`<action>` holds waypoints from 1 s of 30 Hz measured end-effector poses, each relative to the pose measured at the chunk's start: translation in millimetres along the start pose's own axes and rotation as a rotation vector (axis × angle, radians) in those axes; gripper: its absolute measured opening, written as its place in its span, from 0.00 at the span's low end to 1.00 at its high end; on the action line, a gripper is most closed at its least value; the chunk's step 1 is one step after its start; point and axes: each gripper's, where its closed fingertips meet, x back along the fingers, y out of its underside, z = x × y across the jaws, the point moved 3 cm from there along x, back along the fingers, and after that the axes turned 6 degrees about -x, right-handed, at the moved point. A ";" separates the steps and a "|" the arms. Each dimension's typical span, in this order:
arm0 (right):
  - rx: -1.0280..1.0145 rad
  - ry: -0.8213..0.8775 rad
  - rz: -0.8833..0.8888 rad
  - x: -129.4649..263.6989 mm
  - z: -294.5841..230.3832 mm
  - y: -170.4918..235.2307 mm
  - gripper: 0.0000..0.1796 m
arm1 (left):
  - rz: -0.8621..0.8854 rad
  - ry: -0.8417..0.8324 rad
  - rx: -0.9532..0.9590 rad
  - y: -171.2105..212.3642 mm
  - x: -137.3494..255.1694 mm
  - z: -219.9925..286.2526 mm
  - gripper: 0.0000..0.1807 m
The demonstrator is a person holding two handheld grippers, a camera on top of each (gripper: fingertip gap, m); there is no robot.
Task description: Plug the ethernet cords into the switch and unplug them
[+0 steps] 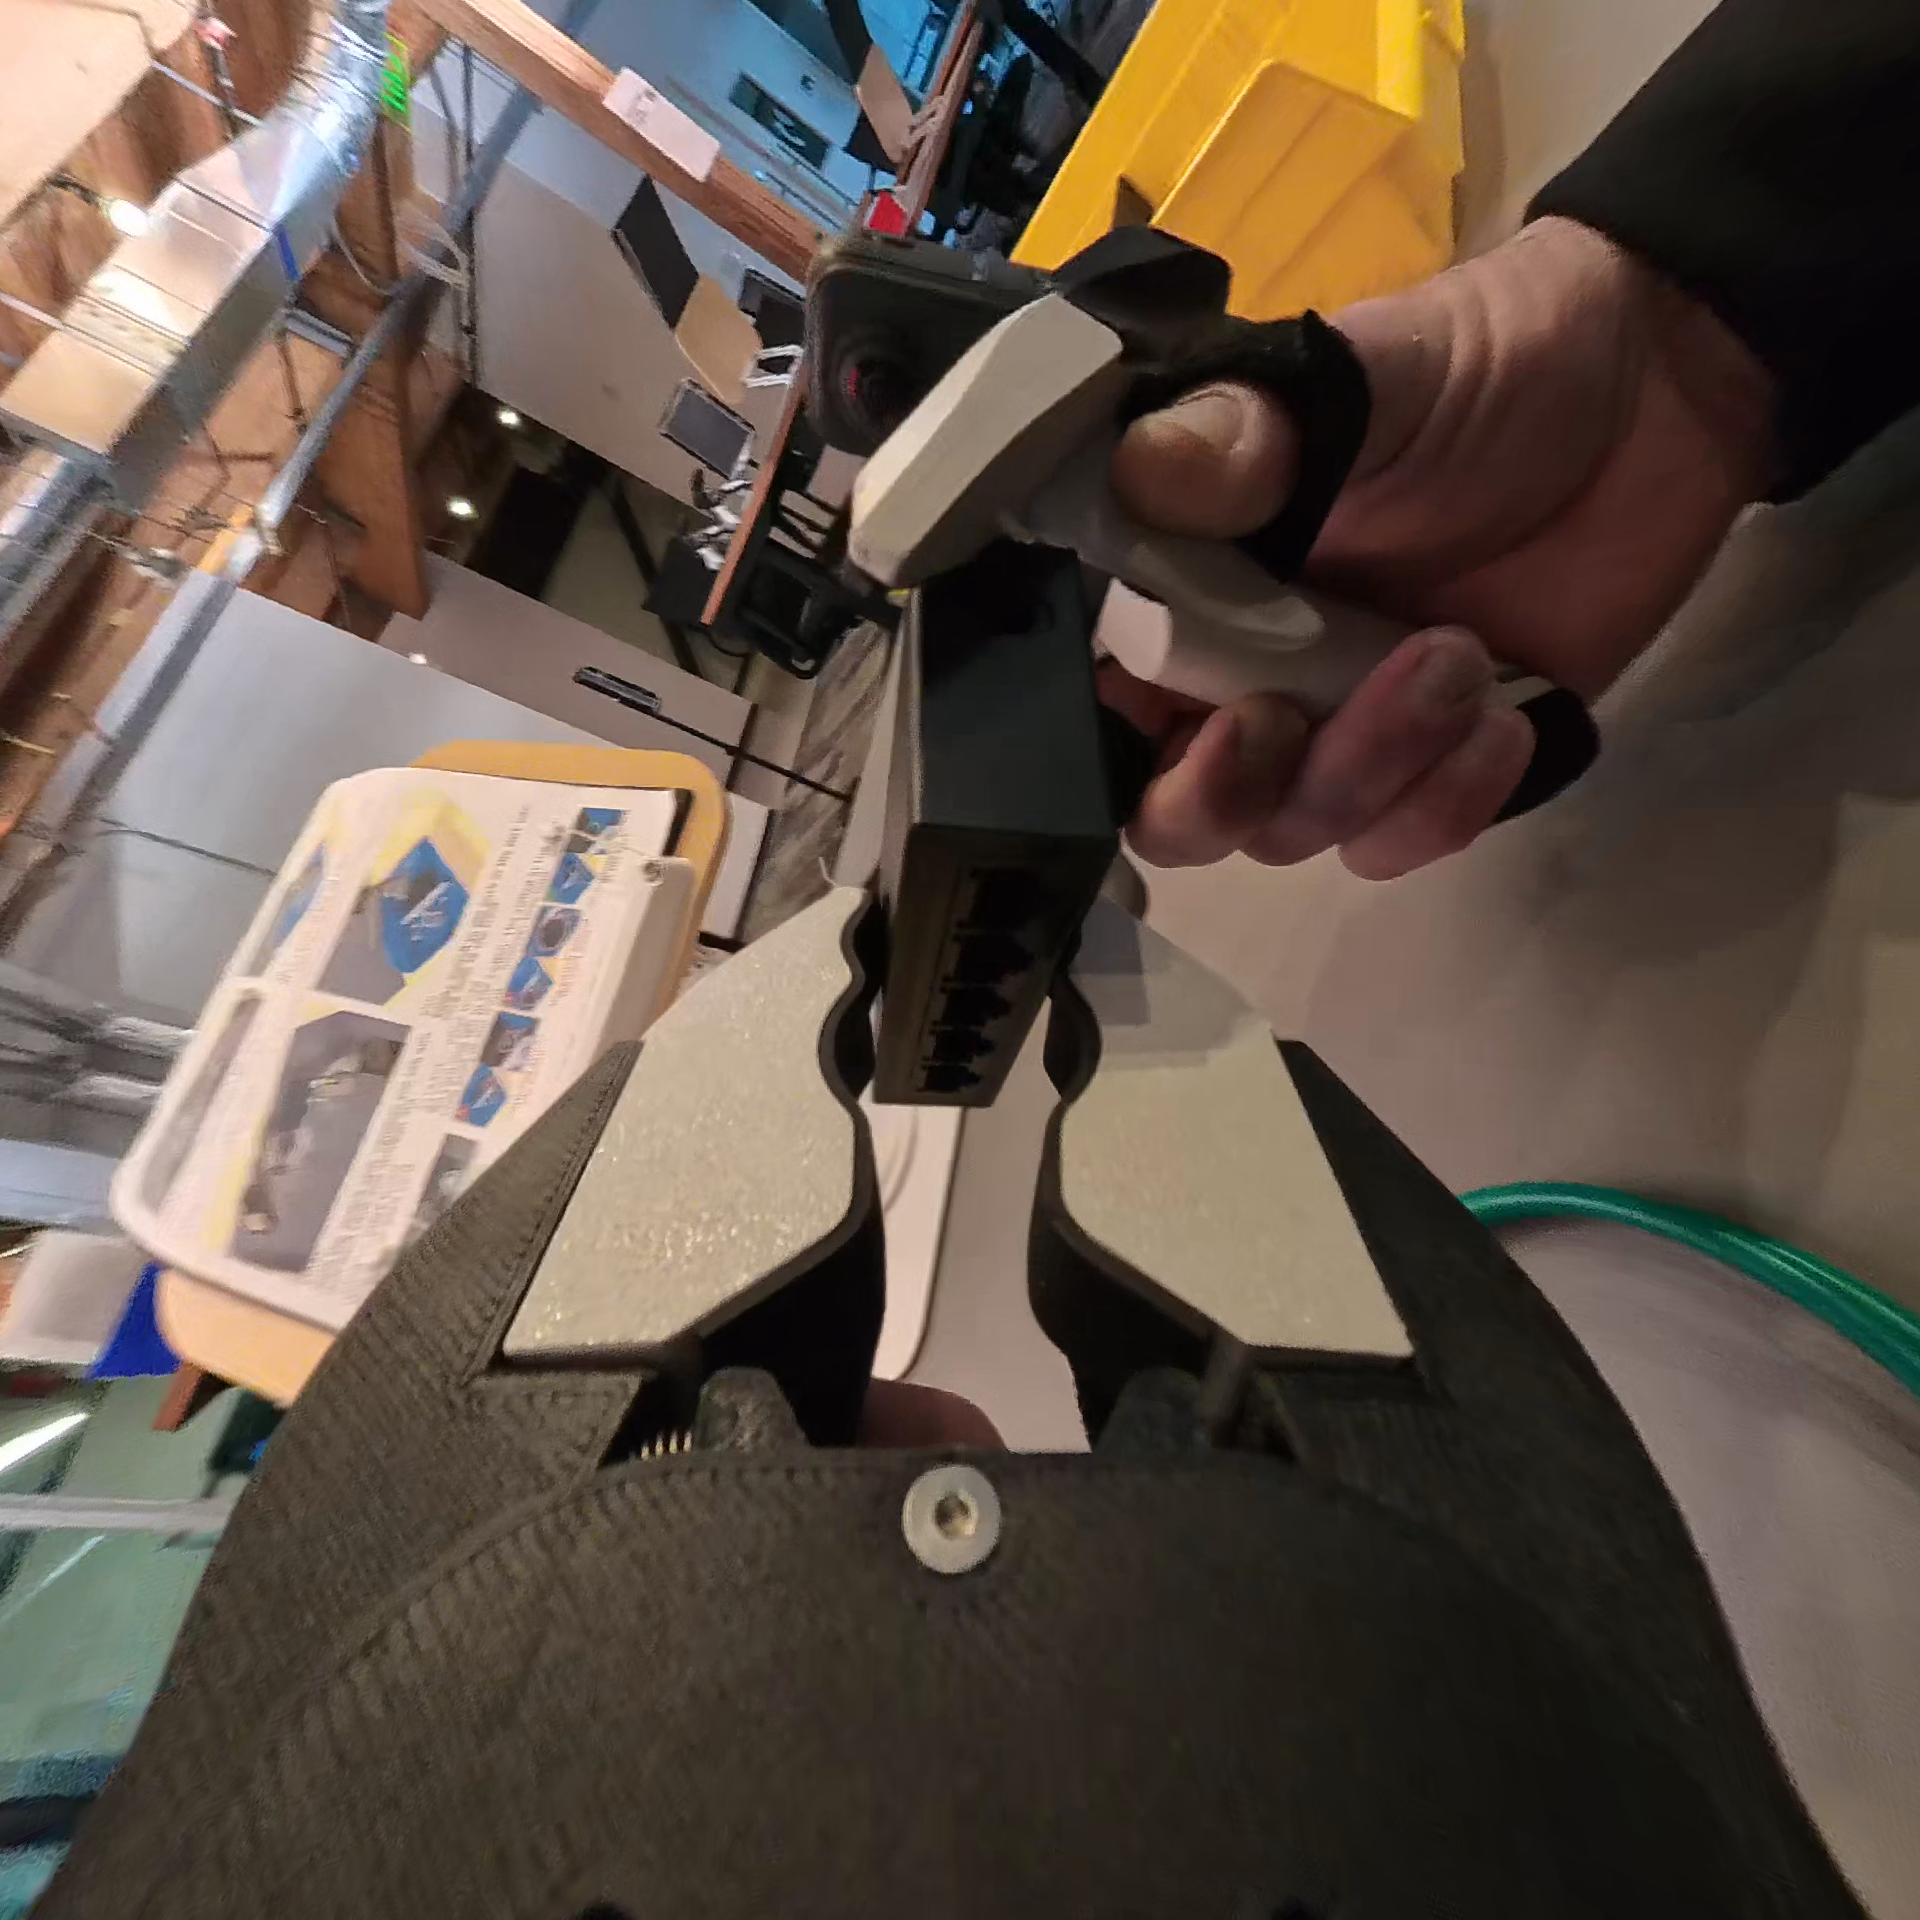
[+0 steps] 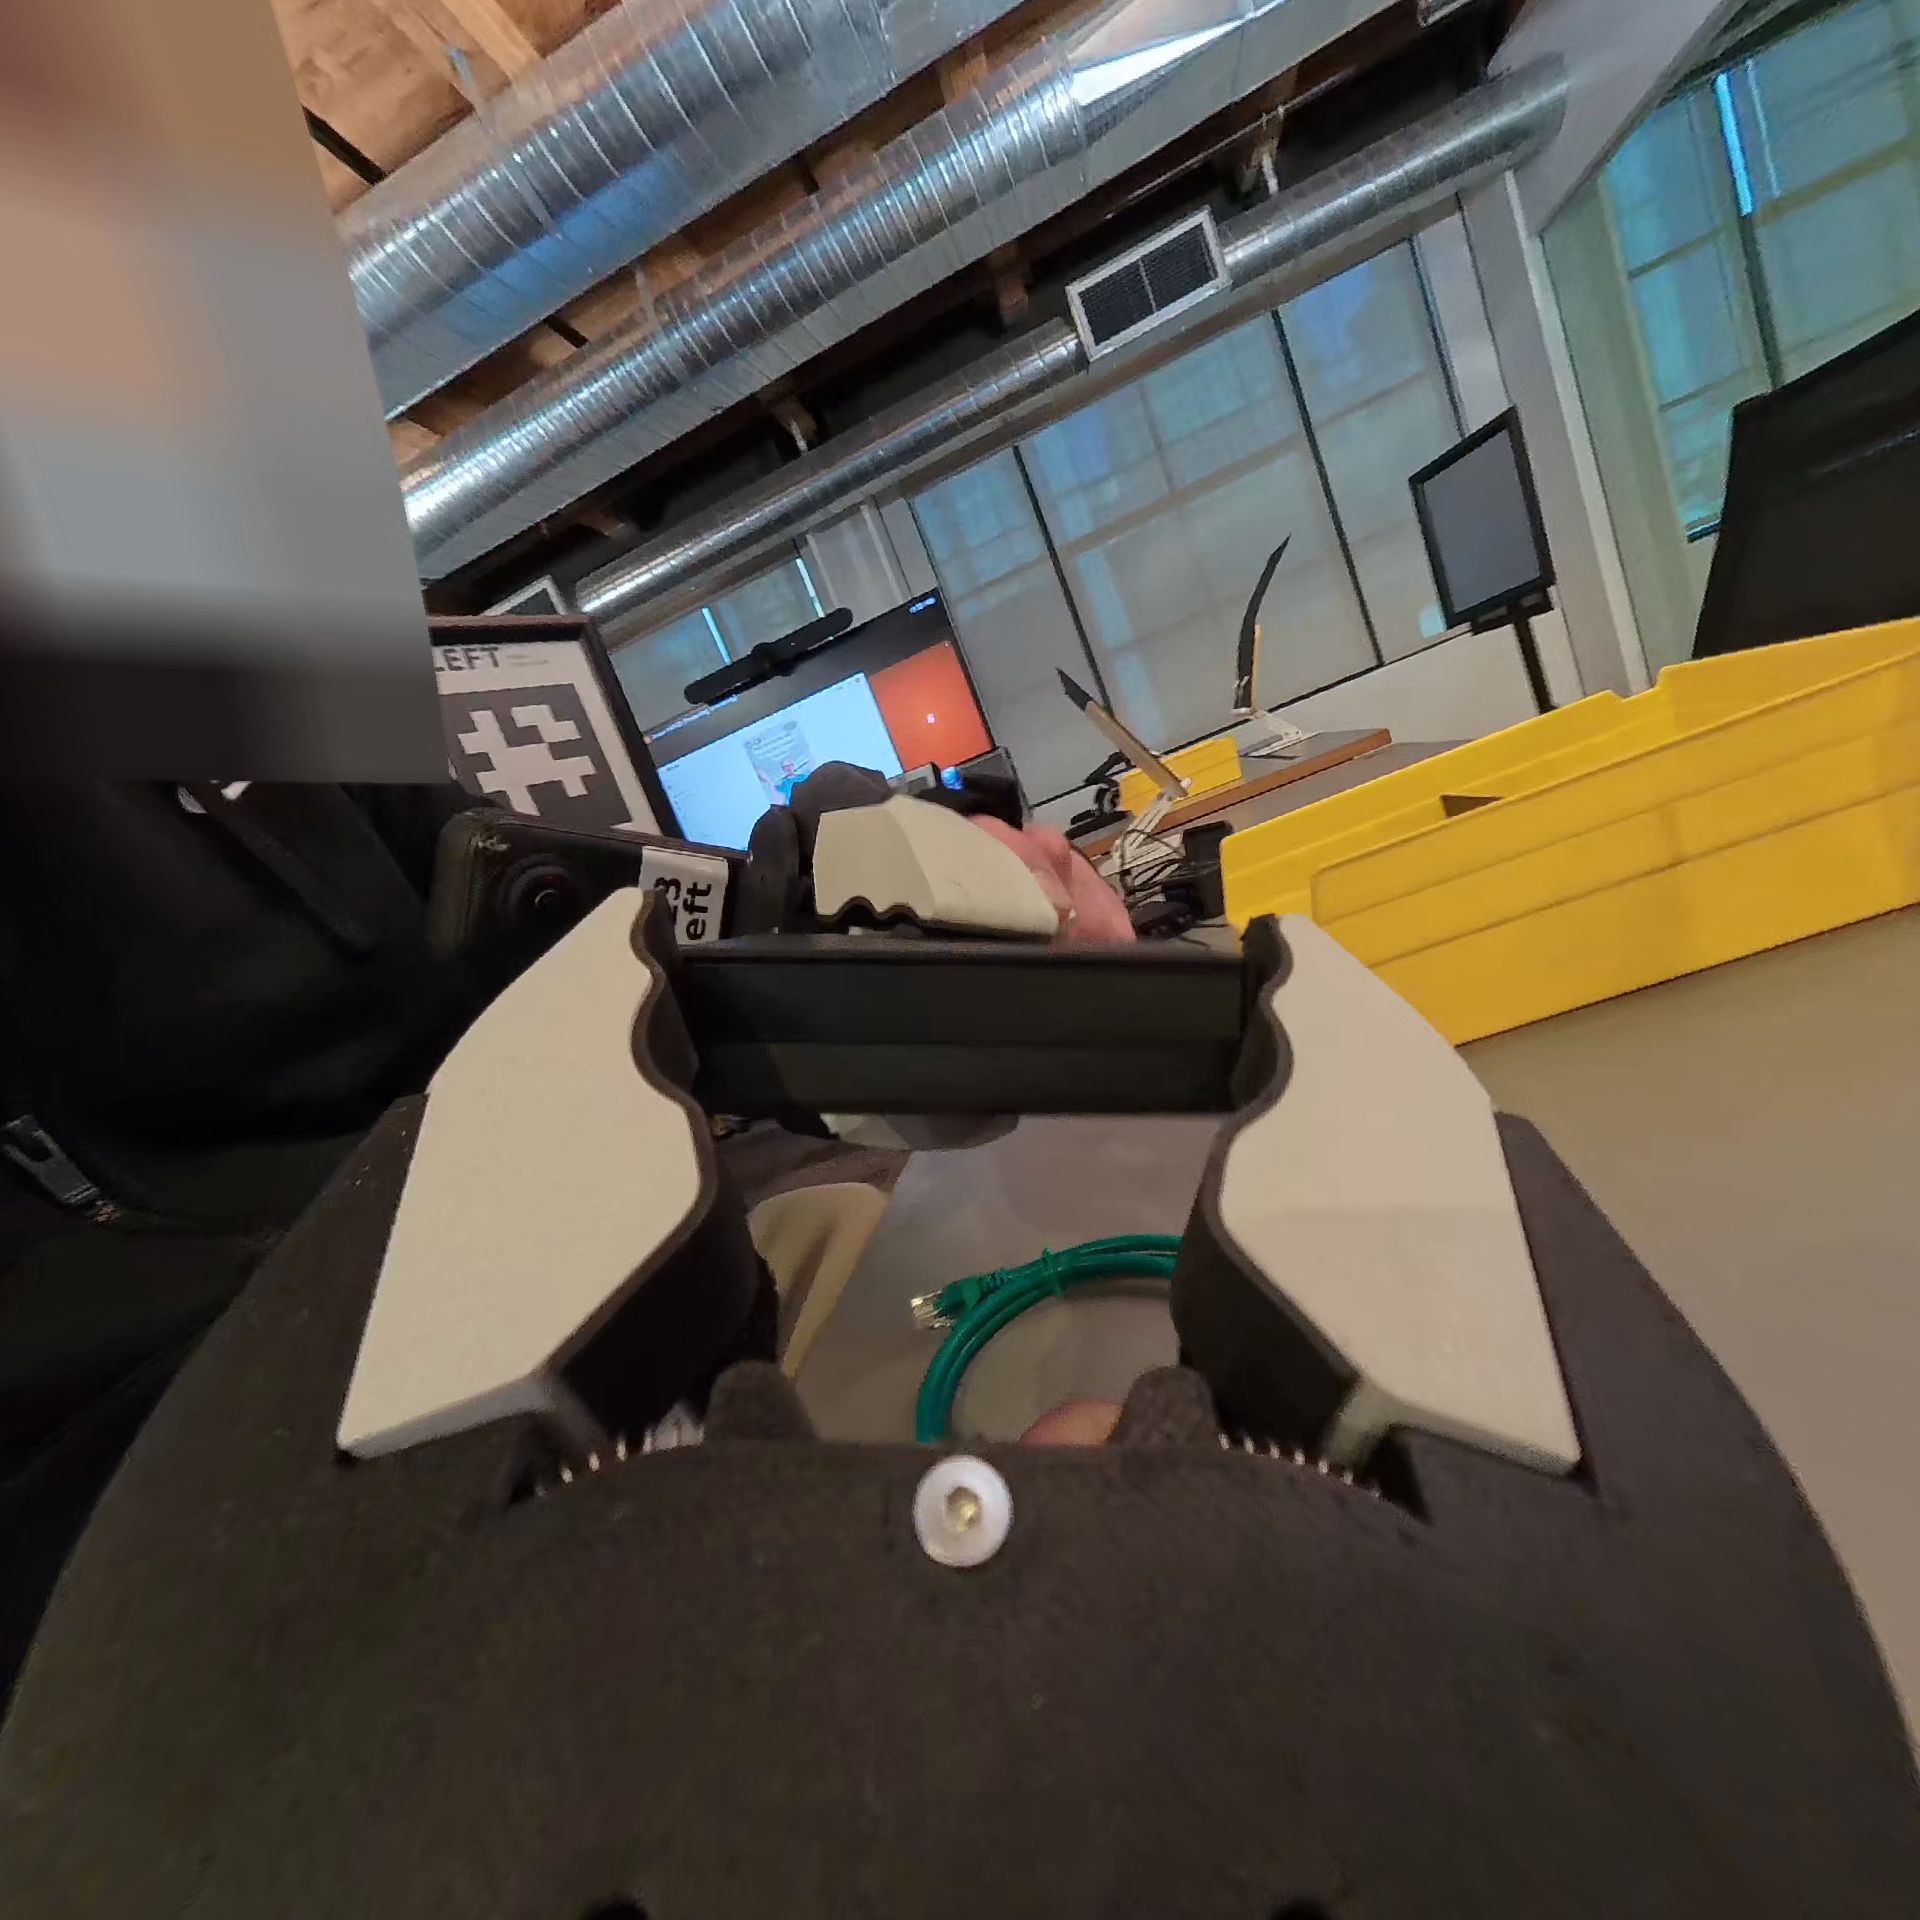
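Note:
The black switch point(image 1: 997, 748) is held up off the table, its row of ports facing the left wrist camera. My left gripper point(image 1: 966, 966) is shut on its port end. My right gripper point(image 2: 956, 966) is shut on the switch point(image 2: 956, 1039) across its length, one fingertip at each end. The right gripper also shows in the left wrist view point(image 1: 987, 592), in a person's hand point(image 1: 1507, 540). One finger point(image 2: 925, 883) of the left gripper lies on top of the switch. A coiled green ethernet cord point(image 2: 997, 1320) lies on the table below, unplugged, and shows in the left wrist view point(image 1: 1714, 1257).
Yellow bins point(image 2: 1558, 894) stand on the grey table point(image 2: 1662, 1195) to the right, and show in the left wrist view point(image 1: 1278, 135). A printed sheet point(image 1: 416, 1018) lies on a tan tray at the left. Monitors and desks stand farther back. The grippers are tip to tip, or close to it.

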 end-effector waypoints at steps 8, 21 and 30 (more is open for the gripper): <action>0.512 0.183 -0.249 -0.6 -22.4 -14.0 0.63 | 0.197 0.603 1.092 0.4 9.2 -6.7 0.15; 1.135 0.282 -0.779 -17.8 -30.3 23.1 0.65 | 0.419 1.103 1.571 -16.6 26.9 6.4 0.15; 1.143 0.238 -0.816 -13.9 -34.4 29.6 0.63 | 0.482 1.212 1.635 -16.0 30.7 12.6 0.15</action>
